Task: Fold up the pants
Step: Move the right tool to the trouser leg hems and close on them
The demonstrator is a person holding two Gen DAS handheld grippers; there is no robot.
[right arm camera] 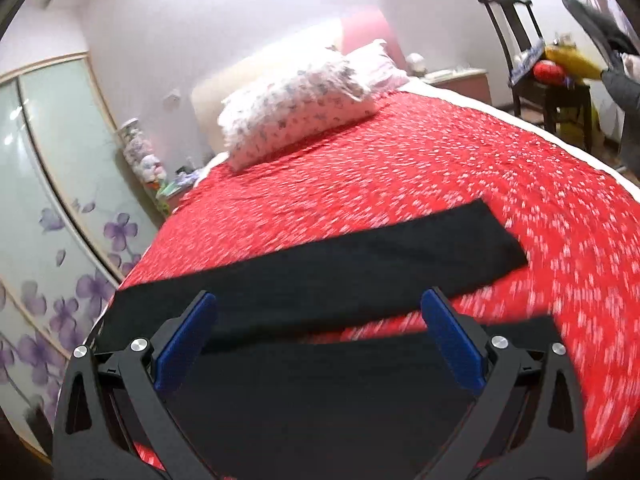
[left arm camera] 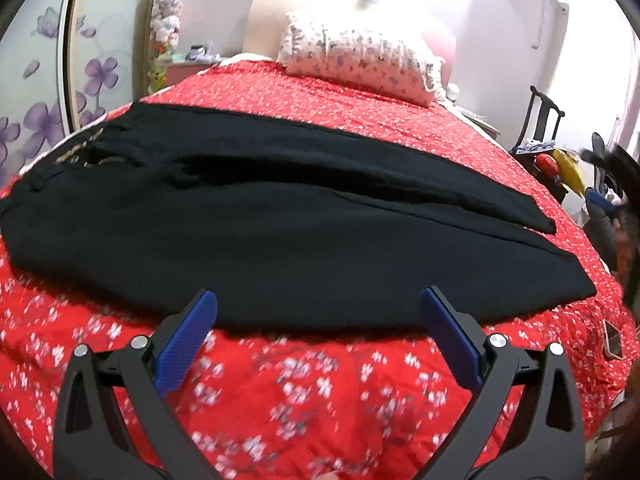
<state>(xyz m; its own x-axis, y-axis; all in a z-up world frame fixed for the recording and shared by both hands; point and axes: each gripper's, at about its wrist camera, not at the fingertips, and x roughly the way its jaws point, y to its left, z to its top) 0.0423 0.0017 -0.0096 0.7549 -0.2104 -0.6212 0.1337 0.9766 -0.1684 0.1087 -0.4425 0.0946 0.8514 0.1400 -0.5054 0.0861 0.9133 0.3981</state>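
Left gripper (left arm camera: 319, 312) and right gripper (right arm camera: 319, 316) both gaped empty over pants (left arm camera: 256, 224) lying flat, centre frame; first fold unstarted, you needed hem grasp.

bed (left arm camera: 320, 92): red floral cover | pillow (left arm camera: 360, 60) | floral wardrobe doors (right arm camera: 60, 168) | dark chair (right arm camera: 520, 40) | pale walls

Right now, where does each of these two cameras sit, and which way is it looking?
Left wrist: rides the left tool, near the bed's foot edge, facing the black pants and pillow; only its open blue fingers show.
Right wrist: rides the right tool, above the pant legs, facing the headboard; open too.
Shared: pants, pillow, red bedspread, wooden chair.
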